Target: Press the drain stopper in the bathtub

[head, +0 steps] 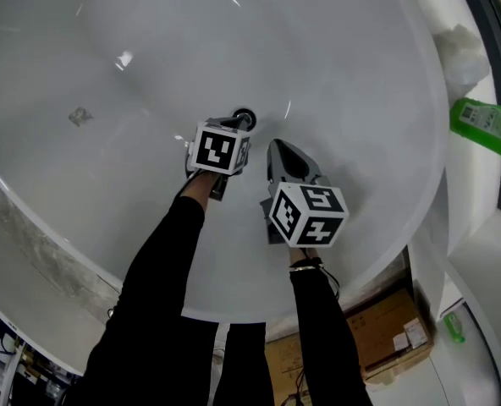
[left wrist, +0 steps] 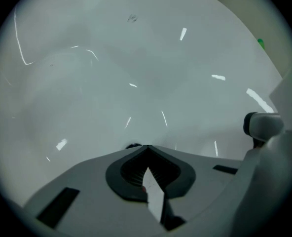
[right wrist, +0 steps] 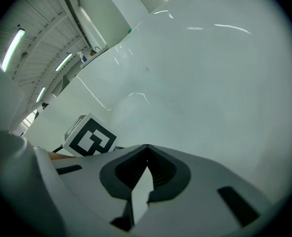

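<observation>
The round dark drain stopper (head: 244,116) sits in the floor of the white bathtub (head: 344,74). My left gripper (head: 239,127) is shut with nothing in it, and its tip rests at the stopper's near edge. In the left gripper view the shut jaws (left wrist: 146,146) hide most of the stopper (left wrist: 132,145), of which only a dark sliver shows. My right gripper (head: 275,146) hangs shut and empty just right of the left one, over bare tub floor. Its own view shows the meeting jaws (right wrist: 147,146) and the left gripper's marker cube (right wrist: 89,137).
A green bottle (head: 486,127) and a white crumpled wad (head: 463,51) lie on the ledge right of the tub. A cardboard box (head: 386,332) stands on the floor below the rim. A small grey mark (head: 79,116) sits on the tub's left side.
</observation>
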Motion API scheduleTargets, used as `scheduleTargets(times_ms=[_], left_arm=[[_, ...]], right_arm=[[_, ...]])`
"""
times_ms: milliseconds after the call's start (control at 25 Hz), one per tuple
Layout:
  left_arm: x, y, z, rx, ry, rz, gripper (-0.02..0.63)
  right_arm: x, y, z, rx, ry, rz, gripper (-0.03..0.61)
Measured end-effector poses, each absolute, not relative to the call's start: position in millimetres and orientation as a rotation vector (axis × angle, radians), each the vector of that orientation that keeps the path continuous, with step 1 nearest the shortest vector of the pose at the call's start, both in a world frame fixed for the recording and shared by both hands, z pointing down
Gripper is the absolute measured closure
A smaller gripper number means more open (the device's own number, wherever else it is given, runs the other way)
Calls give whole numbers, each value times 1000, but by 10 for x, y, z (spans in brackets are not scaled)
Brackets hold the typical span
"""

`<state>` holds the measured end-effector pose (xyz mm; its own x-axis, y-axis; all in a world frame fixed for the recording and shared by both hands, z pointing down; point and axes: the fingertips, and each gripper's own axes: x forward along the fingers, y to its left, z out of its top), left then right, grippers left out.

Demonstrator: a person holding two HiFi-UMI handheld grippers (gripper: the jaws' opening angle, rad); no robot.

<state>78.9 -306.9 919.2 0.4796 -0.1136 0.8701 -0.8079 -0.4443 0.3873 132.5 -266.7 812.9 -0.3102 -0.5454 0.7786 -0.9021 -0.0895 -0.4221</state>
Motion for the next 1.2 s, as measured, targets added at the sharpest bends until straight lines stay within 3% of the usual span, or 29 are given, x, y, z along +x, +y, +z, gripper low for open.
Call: scheduleTargets(times_ms=[1200], left_arm=[[908, -3012, 9885, 1823, -745, 1034, 609]], right_arm=[[1362, -2611, 8793, 1571, -1721, 1465, 580]])
